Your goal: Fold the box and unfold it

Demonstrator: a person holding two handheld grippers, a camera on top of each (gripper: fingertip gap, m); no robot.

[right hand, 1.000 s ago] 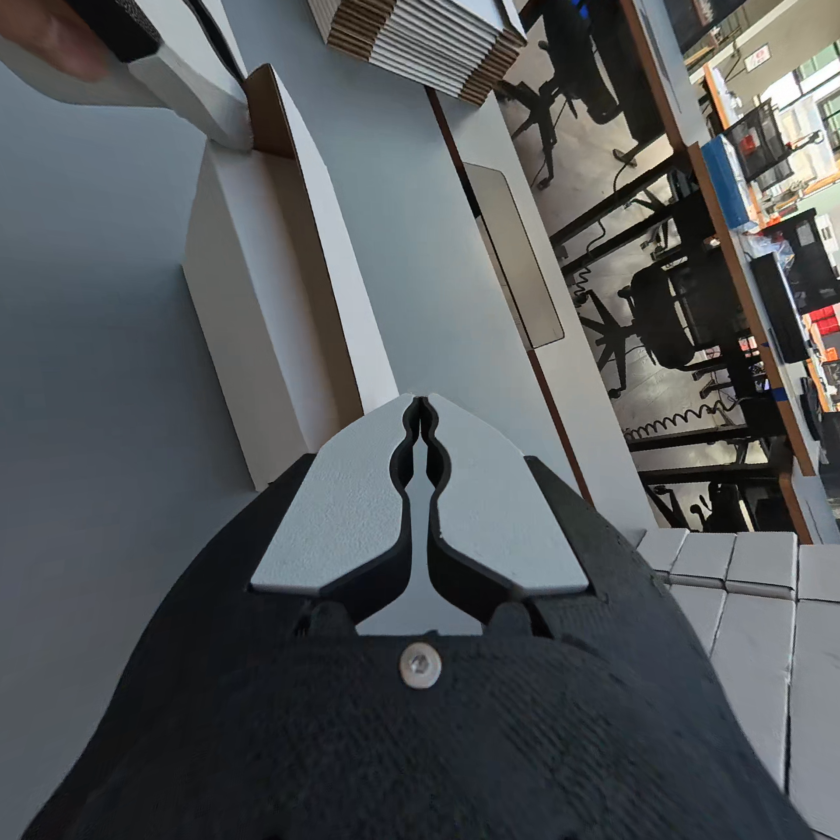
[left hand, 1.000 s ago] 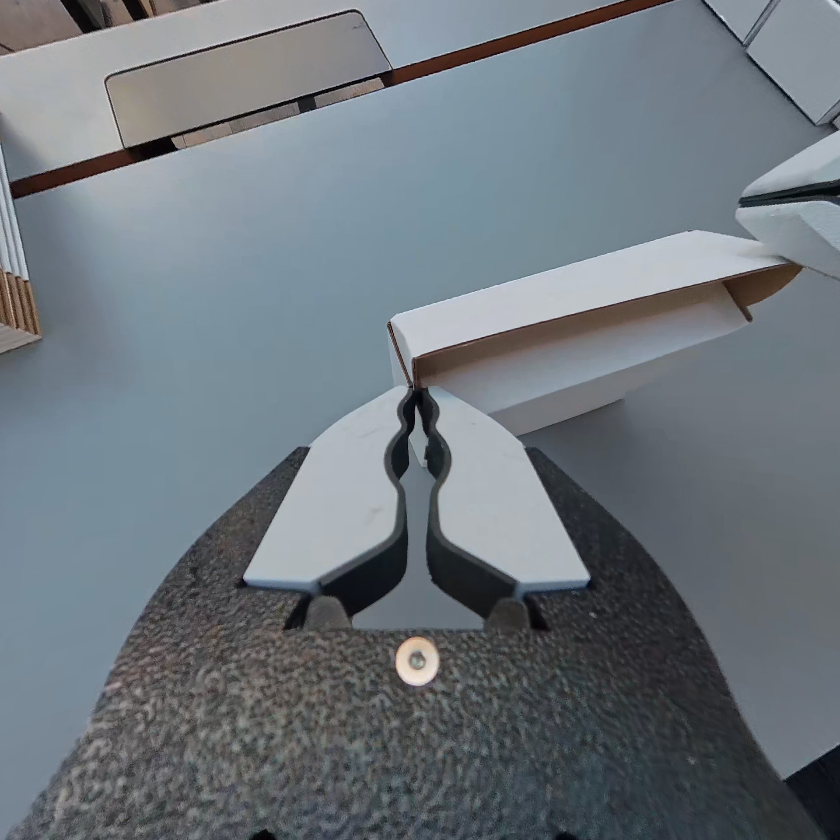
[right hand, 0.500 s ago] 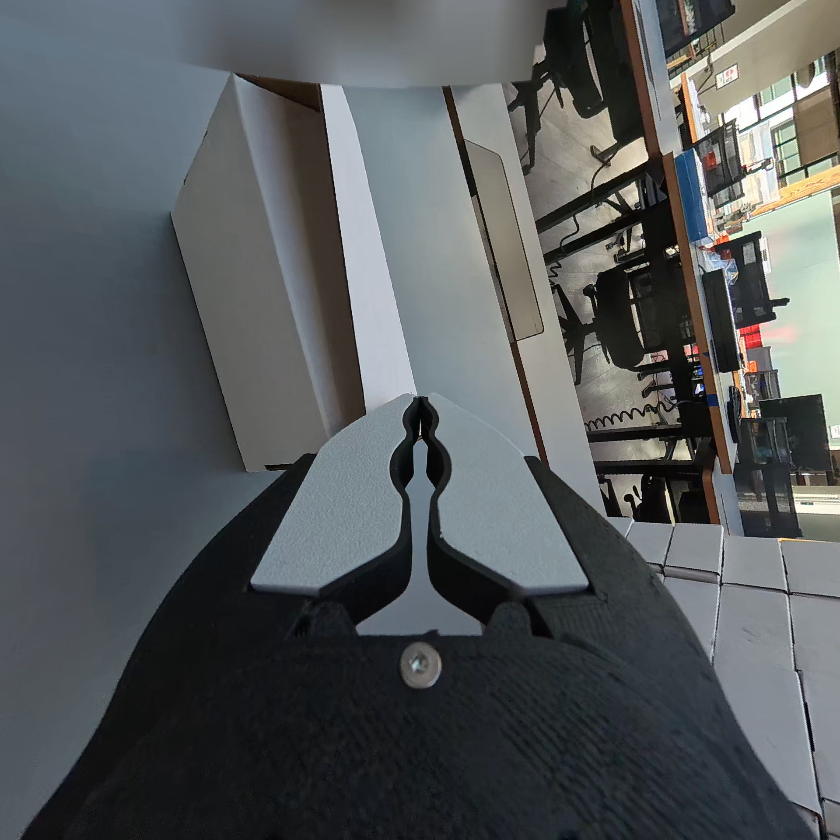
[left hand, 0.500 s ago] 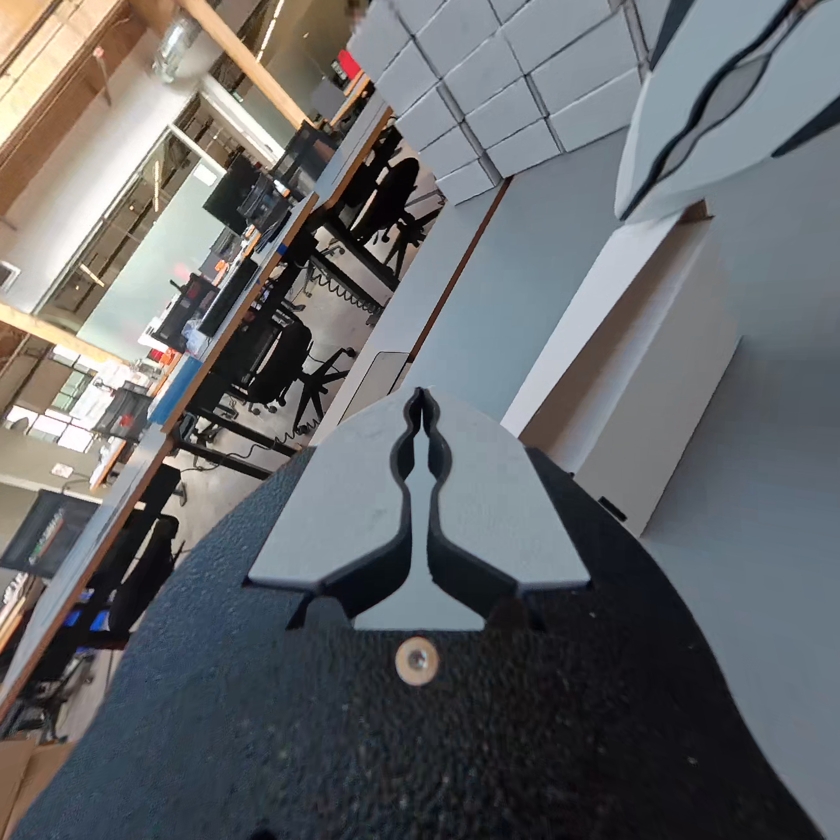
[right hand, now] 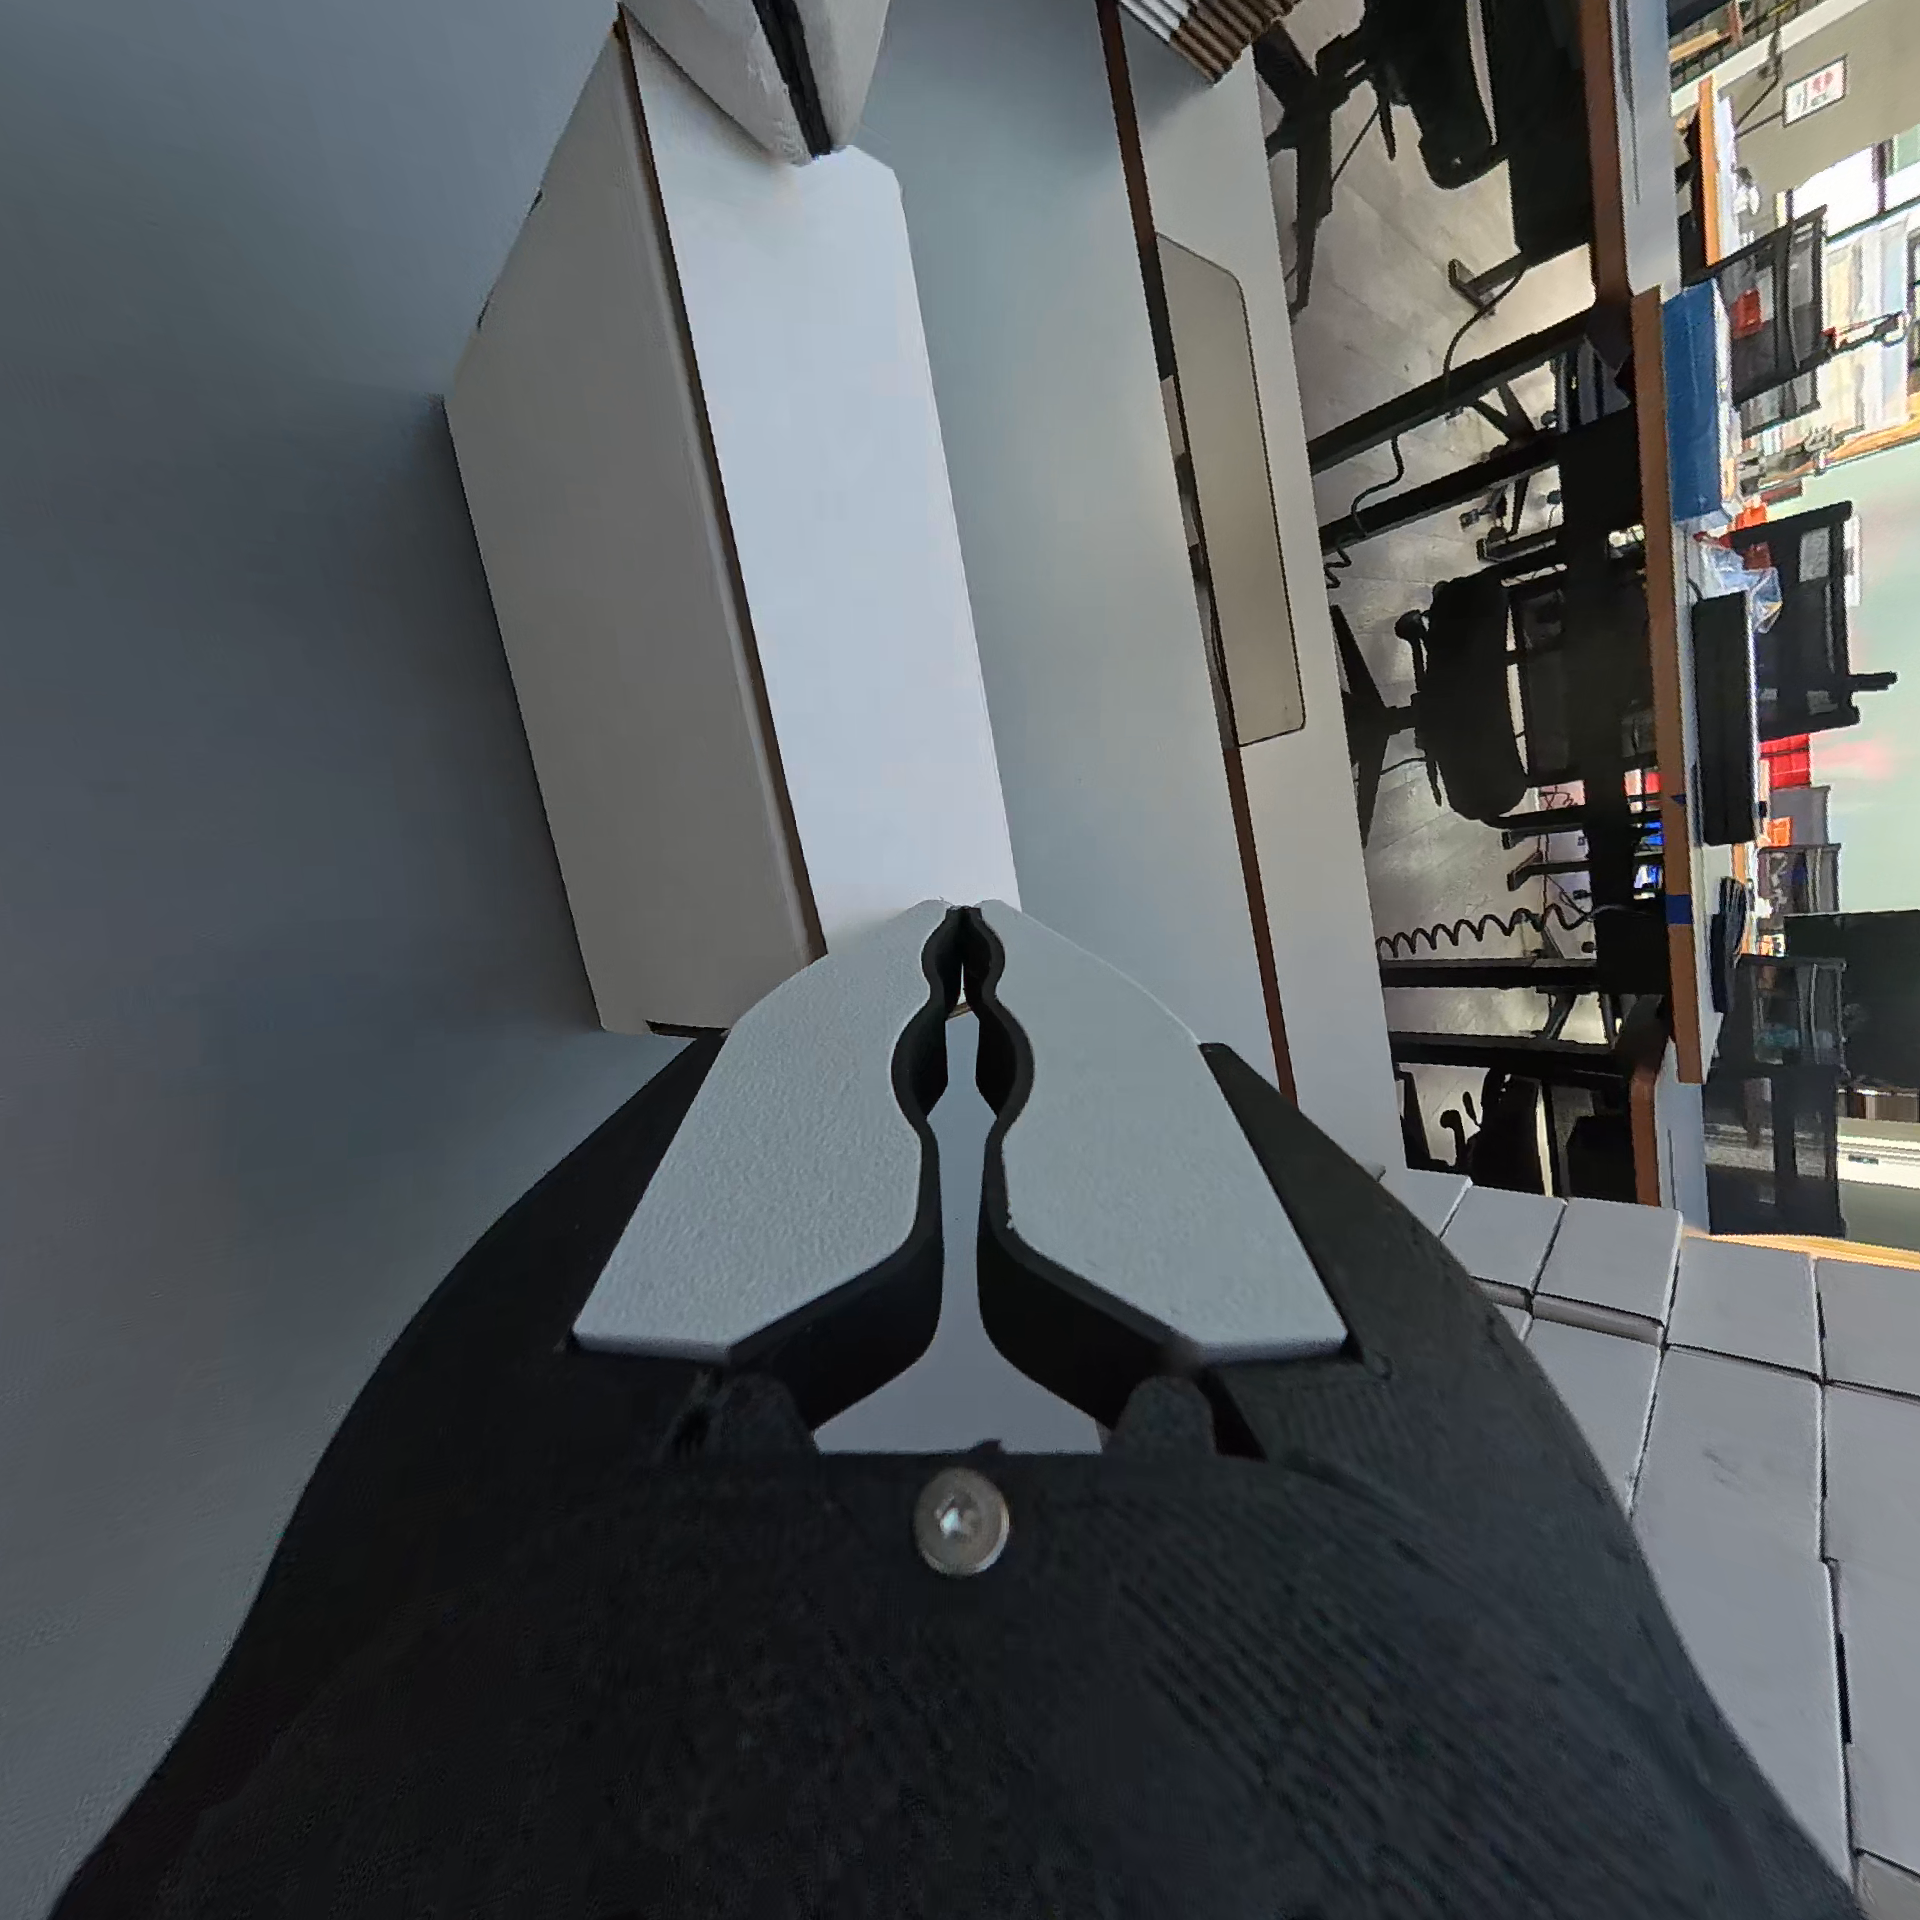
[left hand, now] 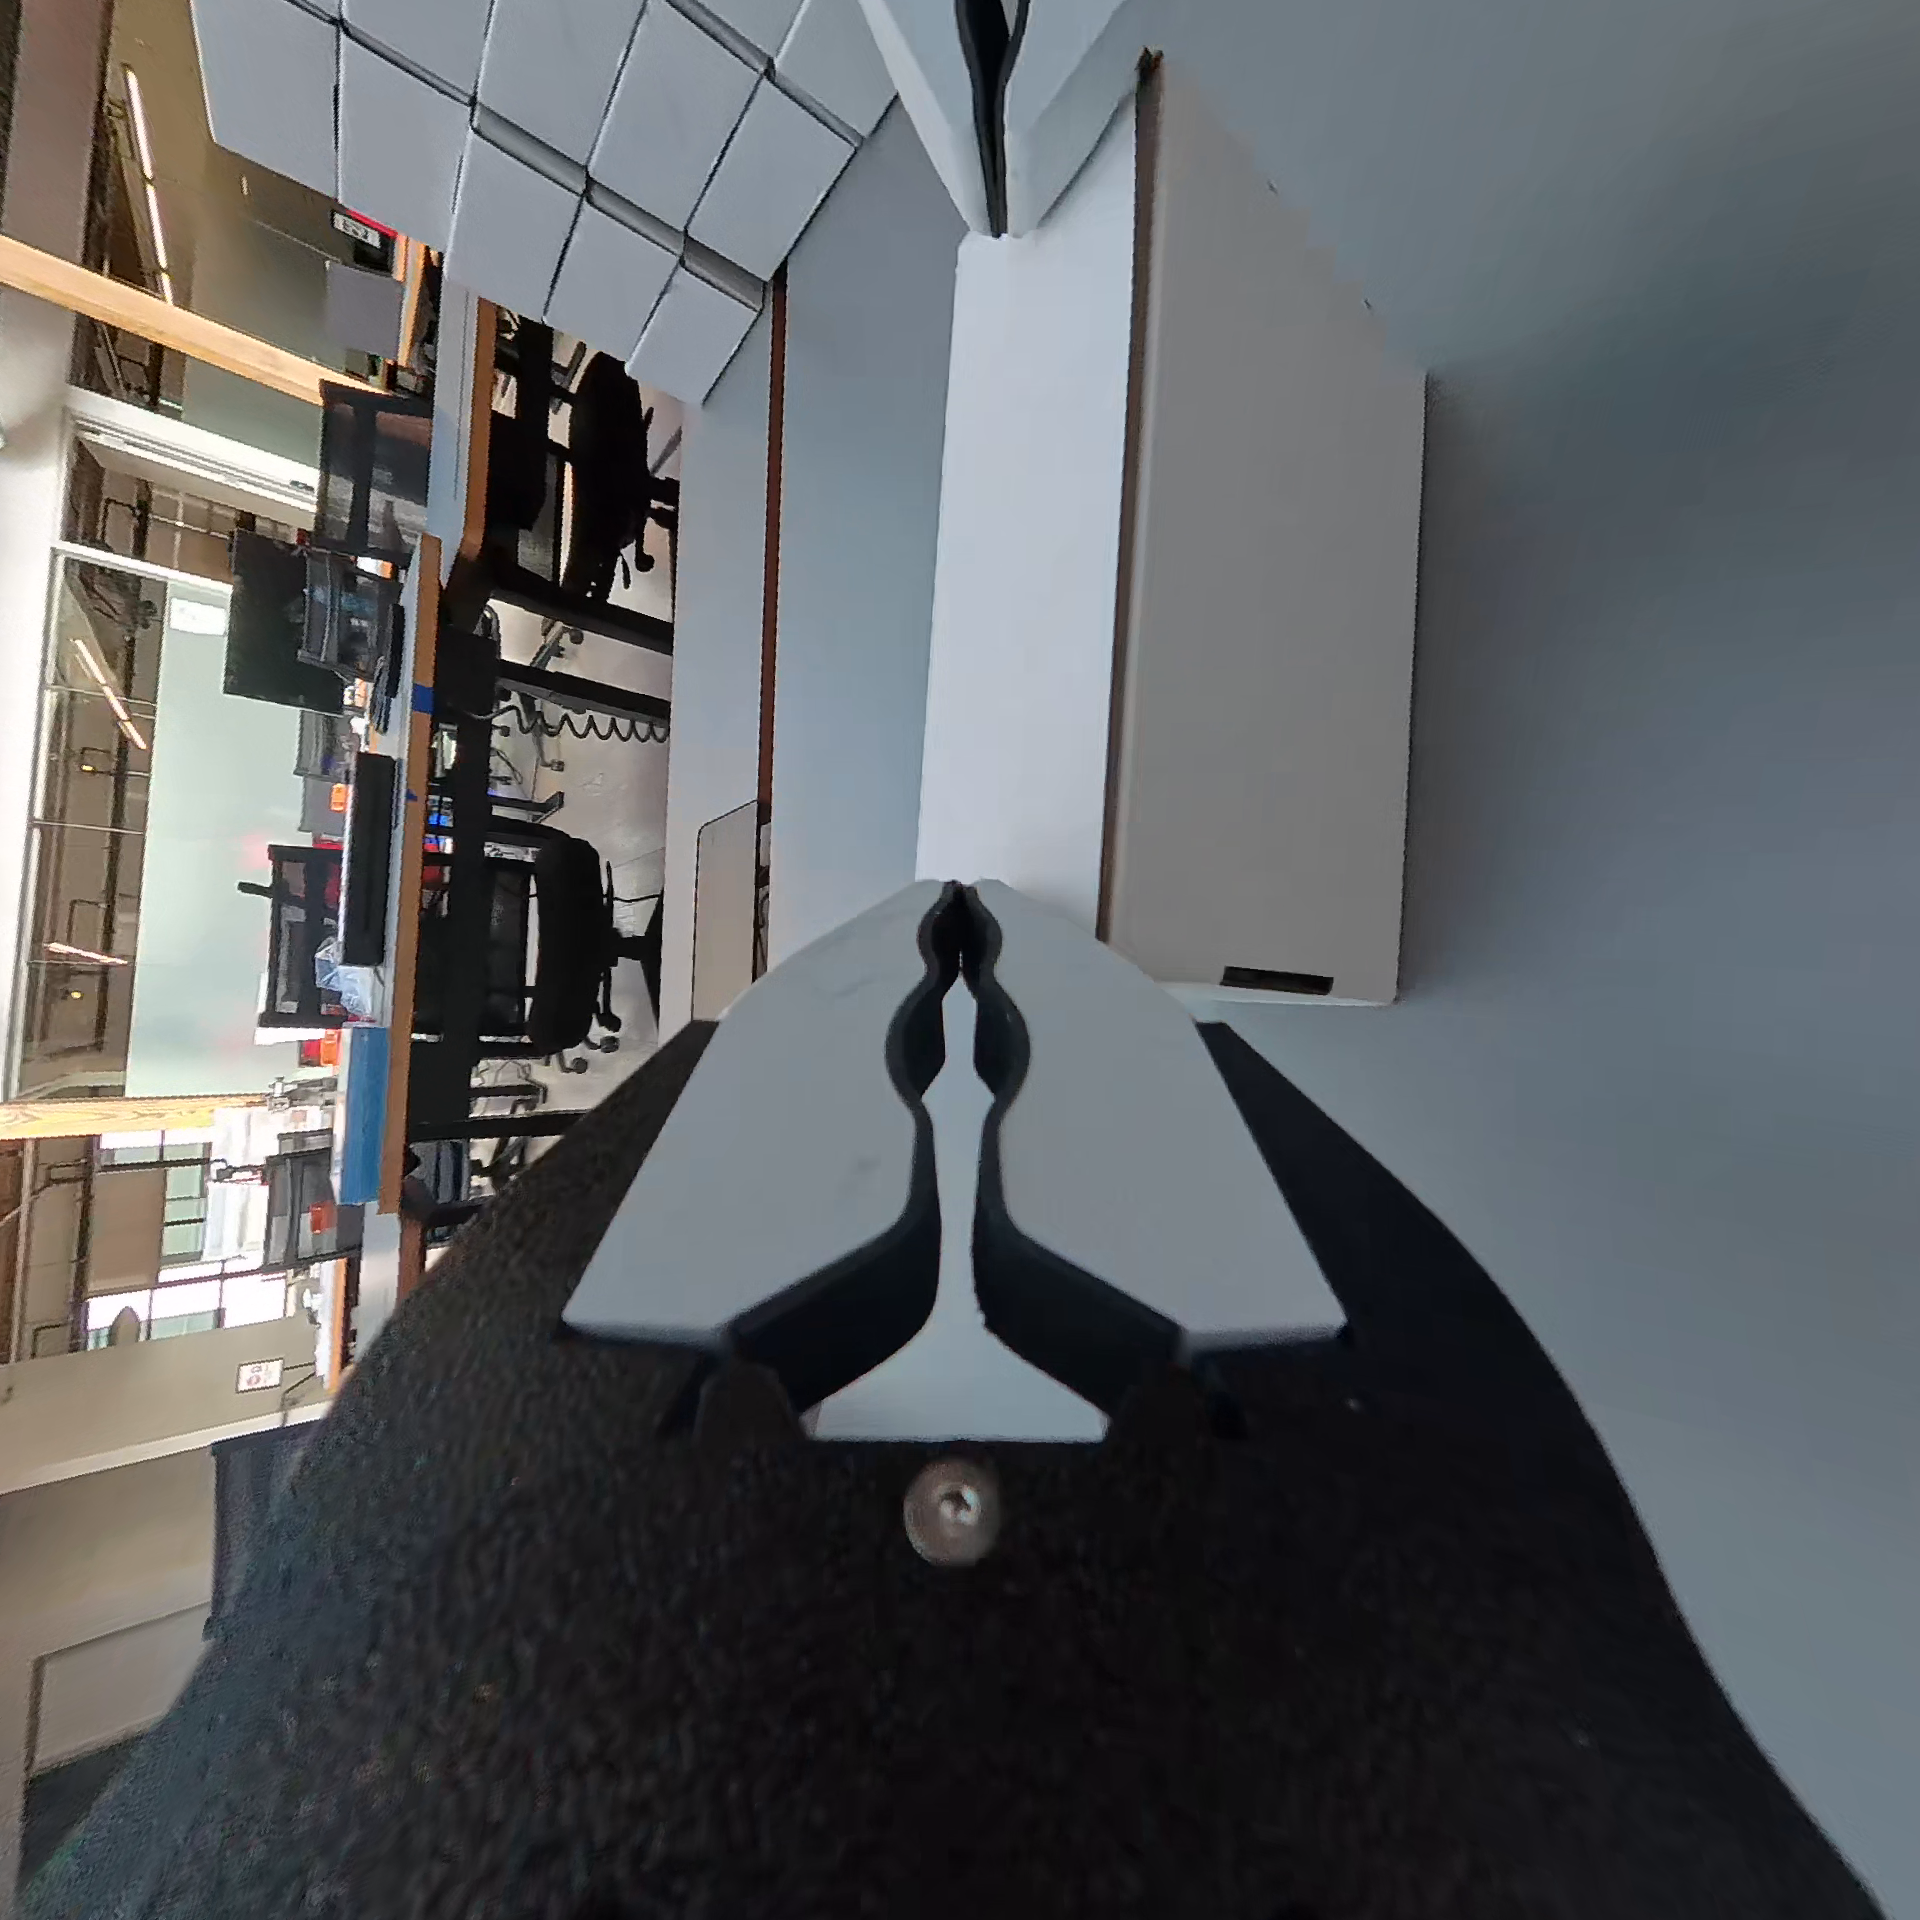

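A long white cardboard box (left hand: pixel 1268 623) lies on the grey table (left hand: pixel 1662 935), its lid (left hand: pixel 1029 571) down with a thin brown seam along the front. My left gripper (left hand: pixel 956 914) is shut, its tips at the near end of the lid, with nothing visible between them. My right gripper (right hand: pixel 961 920) is shut, its tips at the opposite end of the lid (right hand: pixel 831 520). Each view shows the other gripper at the far end of the box: the right gripper in the left wrist view (left hand: pixel 992 114), the left gripper in the right wrist view (right hand: pixel 800 73). Both views are rolled sideways.
A stack of folded white boxes (left hand: pixel 582 156) stands on the table by the right gripper's side (right hand: pixel 1714 1455). A pile of flat cardboard (right hand: pixel 1195 21) lies beyond the left gripper. The table's back edge (left hand: pixel 771 520) has a brown strip and a cover plate (right hand: pixel 1236 499); desks and chairs stand beyond.
The left gripper has rolled about a quarter turn and moved from the box's corner onto the lid's end. The lid, ajar before, now lies down on the box. Both grippers stayed shut.
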